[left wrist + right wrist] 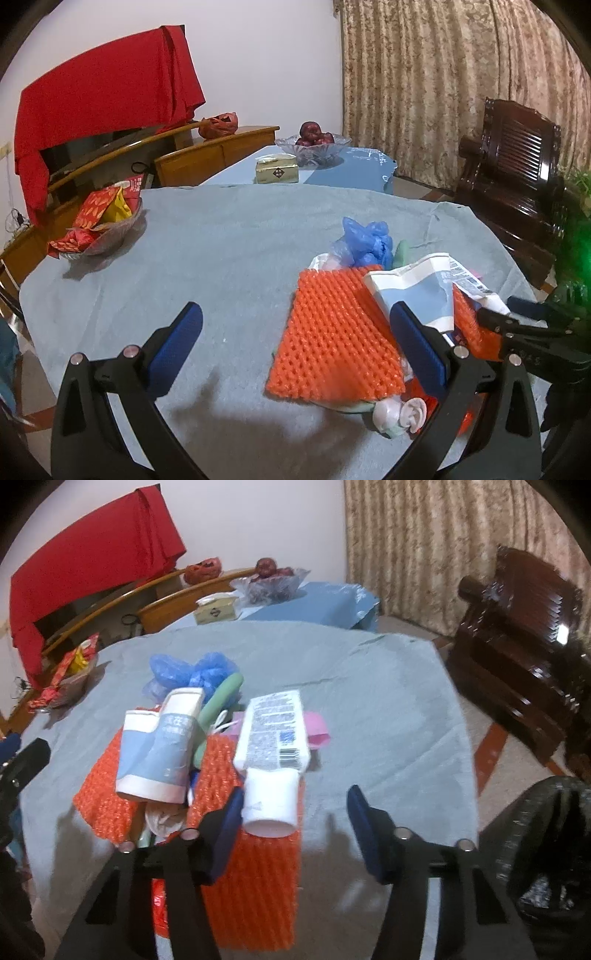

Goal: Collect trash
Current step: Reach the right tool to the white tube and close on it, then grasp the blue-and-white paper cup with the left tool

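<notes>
A pile of trash lies on the grey-blue tablecloth (221,251): orange foam netting (332,343) (255,878), a blue-and-white paper cup (413,291) (159,753), a white squeeze tube (273,746), a crumpled blue plastic bag (365,236) (192,672), a green piece (221,698) and a pink scrap (317,731). My left gripper (299,332) is open above the left part of the pile. My right gripper (295,819) is open and empty, with the tube's cap end just inside its left finger. It also shows at the right edge of the left wrist view (517,321).
A black trash bag (546,849) hangs at the table's right edge. A glass bowl of red and yellow packets (99,225) sits at the left. Behind are a tissue box (277,170), a fruit bowl (314,144), a wooden cabinet and a dark wooden chair (517,177).
</notes>
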Action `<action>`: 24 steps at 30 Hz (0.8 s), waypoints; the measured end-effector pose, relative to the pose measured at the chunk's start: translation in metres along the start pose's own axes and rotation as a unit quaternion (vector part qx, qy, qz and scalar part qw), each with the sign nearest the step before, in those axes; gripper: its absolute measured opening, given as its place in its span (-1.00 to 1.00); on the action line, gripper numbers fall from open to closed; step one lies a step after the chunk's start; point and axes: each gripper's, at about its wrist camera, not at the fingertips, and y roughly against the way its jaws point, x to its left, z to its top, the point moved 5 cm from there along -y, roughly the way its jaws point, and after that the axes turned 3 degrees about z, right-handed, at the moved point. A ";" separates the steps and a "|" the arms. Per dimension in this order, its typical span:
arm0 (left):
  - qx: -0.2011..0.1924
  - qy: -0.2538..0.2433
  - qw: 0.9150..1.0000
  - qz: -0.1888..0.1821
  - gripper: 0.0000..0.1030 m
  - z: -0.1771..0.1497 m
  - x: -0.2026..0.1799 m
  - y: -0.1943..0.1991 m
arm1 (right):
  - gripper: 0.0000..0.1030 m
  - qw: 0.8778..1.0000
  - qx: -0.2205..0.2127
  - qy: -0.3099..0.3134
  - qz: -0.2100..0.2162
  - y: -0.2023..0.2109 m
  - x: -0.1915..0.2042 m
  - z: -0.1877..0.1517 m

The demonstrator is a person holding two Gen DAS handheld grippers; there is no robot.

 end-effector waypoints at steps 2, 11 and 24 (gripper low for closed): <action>0.003 0.009 1.000 -0.005 0.91 0.000 0.000 -0.002 | -0.26 1.000 0.007 -0.007 0.023 -0.006 0.002 0.000; 0.017 0.008 0.999 -0.036 0.91 -0.001 -0.024 -0.003 | -0.44 0.999 -0.012 -0.003 0.053 0.011 0.002 0.002; 0.033 -0.029 0.996 -0.081 0.82 -0.005 -0.084 -0.024 | -0.44 0.998 -0.033 -0.031 0.033 0.038 -0.029 -0.001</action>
